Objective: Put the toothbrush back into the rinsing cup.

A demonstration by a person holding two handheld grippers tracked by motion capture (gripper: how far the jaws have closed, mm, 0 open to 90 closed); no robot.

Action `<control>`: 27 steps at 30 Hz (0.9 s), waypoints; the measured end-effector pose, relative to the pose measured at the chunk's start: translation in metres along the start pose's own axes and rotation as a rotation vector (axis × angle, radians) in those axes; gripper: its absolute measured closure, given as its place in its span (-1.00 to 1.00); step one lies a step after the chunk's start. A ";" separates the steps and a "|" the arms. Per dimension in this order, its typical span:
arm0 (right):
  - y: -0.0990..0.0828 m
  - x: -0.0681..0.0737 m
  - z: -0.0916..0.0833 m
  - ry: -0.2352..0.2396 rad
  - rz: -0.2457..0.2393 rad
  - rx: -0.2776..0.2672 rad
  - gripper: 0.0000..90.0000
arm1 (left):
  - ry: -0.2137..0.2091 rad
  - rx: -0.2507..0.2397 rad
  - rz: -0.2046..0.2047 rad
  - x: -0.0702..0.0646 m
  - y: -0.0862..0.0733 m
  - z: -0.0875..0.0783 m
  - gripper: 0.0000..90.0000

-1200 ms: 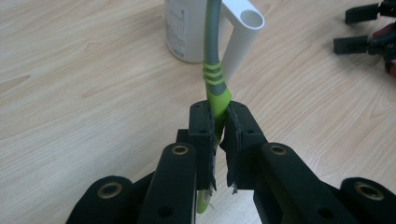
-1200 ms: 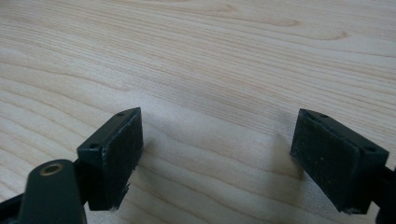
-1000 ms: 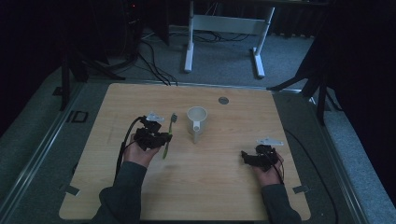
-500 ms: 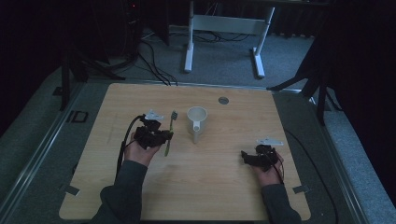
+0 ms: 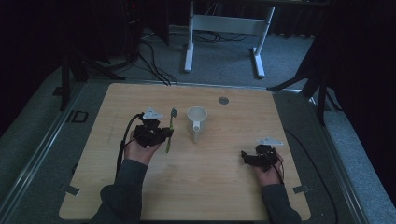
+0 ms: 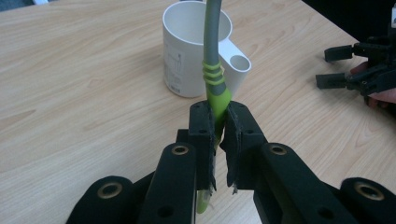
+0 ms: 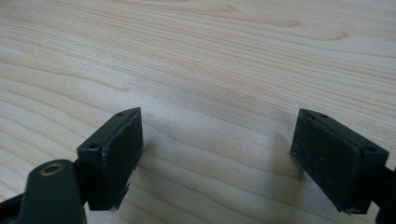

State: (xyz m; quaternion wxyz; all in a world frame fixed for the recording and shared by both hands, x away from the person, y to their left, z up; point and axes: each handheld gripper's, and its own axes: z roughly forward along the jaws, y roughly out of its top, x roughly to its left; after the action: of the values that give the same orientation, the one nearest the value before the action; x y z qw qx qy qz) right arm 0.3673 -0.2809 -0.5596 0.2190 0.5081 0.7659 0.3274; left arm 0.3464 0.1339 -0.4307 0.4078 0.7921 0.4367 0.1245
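Observation:
My left gripper is shut on a green and grey toothbrush, clamped at its green handle. The brush's grey neck points toward a white mug that stands upright just beyond it, its handle turned toward me. In the high view the brush lies lengthwise just left of the mug, its bristle head at the far end. My right gripper rests low over bare wood at the right of the table, jaws wide open with nothing between them.
The wooden tabletop has a small round grommet near its far edge. A white desk frame and cables lie on the floor beyond the table. In the left gripper view the other gripper sits at the far right.

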 end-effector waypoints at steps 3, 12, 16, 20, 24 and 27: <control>0.000 0.000 0.000 0.000 0.000 0.000 -0.63 | -0.001 -0.011 0.002 0.000 0.001 0.000 0.82; 0.000 0.000 0.000 0.000 0.001 0.001 -0.63 | -0.009 -0.040 0.012 -0.003 0.004 -0.002 0.82; 0.000 0.000 0.000 0.000 0.001 0.001 -0.63 | -0.011 -0.052 0.016 -0.004 0.006 -0.003 0.82; 0.000 0.000 0.000 0.000 0.001 0.001 -0.63 | -0.018 -0.065 0.021 -0.004 0.006 -0.002 0.82; 0.000 0.000 0.000 0.000 0.001 0.000 -0.63 | -0.020 -0.073 0.021 -0.004 0.007 -0.002 0.82; 0.000 0.000 0.000 0.000 -0.001 0.000 -0.63 | -0.018 -0.076 0.023 -0.004 0.009 -0.003 0.82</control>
State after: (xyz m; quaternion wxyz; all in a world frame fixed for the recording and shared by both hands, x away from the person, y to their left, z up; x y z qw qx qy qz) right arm 0.3674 -0.2809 -0.5596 0.2195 0.5078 0.7661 0.3274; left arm 0.3476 0.1300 -0.4215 0.4402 0.7821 0.4188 0.1387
